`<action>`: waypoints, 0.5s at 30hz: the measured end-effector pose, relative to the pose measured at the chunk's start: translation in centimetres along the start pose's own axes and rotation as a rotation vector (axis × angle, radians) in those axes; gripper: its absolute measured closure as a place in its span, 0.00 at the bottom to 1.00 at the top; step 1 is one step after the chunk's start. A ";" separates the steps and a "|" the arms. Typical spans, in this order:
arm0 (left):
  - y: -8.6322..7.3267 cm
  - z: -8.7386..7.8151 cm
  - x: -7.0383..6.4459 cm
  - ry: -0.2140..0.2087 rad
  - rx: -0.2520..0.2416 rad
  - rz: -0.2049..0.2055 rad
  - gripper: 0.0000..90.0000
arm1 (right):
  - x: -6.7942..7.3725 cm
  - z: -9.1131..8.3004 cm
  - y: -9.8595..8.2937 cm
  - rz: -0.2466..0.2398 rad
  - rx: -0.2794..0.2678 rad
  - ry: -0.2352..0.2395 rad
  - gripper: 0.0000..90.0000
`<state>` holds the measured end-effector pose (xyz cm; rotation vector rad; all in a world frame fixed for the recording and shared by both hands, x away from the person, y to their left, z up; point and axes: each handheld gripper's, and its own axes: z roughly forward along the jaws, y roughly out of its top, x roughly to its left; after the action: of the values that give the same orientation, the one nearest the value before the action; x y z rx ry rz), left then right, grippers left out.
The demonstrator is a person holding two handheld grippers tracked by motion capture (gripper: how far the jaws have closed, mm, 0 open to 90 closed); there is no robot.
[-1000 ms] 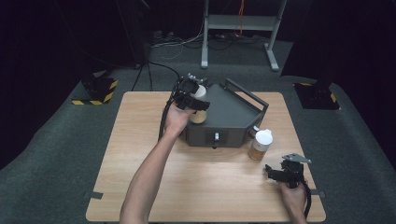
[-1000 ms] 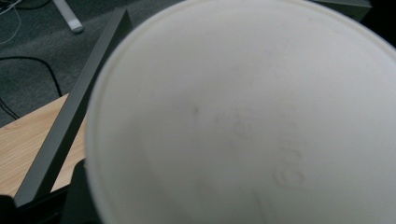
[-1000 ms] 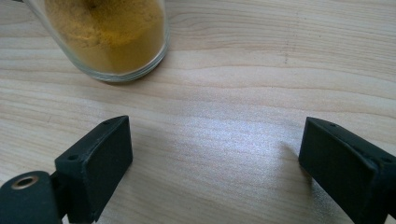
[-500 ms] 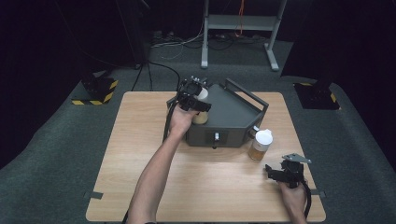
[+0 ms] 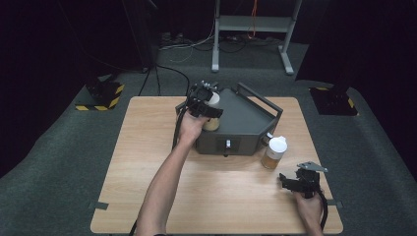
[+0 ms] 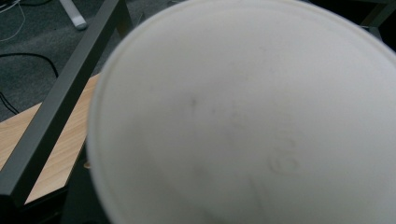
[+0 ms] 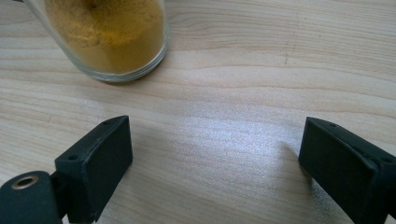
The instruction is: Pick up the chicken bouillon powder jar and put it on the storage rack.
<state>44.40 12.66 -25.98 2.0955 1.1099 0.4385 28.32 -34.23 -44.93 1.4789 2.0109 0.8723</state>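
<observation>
- Your forearms are bare, with no sleeves reaching the wrists.
- Your left gripper is black, and a black cable hangs from it.
- Your right gripper is black and has a grey three-cornered plate on top.
- Its jaws are blocky matte black pads, each with small screw holes.

A grey carpet floor is lying all around the wooden tabletop. A yellow and black striped block is sitting on the floor, off to the left of the left claw. A dark block with a yellow edge is sitting well beyond the right claw. A metal stand is standing far beyond the left claw, and cables are trailing beside its feet. A strip of tape is sticking to the tabletop's corner, well back from the left claw.
</observation>
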 end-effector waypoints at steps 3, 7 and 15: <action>-0.1 0.0 -0.1 0.002 -0.003 0.002 0.37 | 0.0 0.0 0.0 0.000 0.000 0.000 0.10; -0.5 0.0 0.0 0.001 -0.017 0.007 0.37 | 0.0 0.0 0.0 -0.001 -0.001 -0.001 0.10; -0.6 0.1 -0.1 0.012 -0.019 0.005 0.34 | 0.0 0.0 0.0 0.001 0.000 0.000 0.10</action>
<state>44.06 12.70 -26.48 2.0818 1.1039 0.4625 28.32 -34.23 -44.94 1.4795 2.0102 0.8726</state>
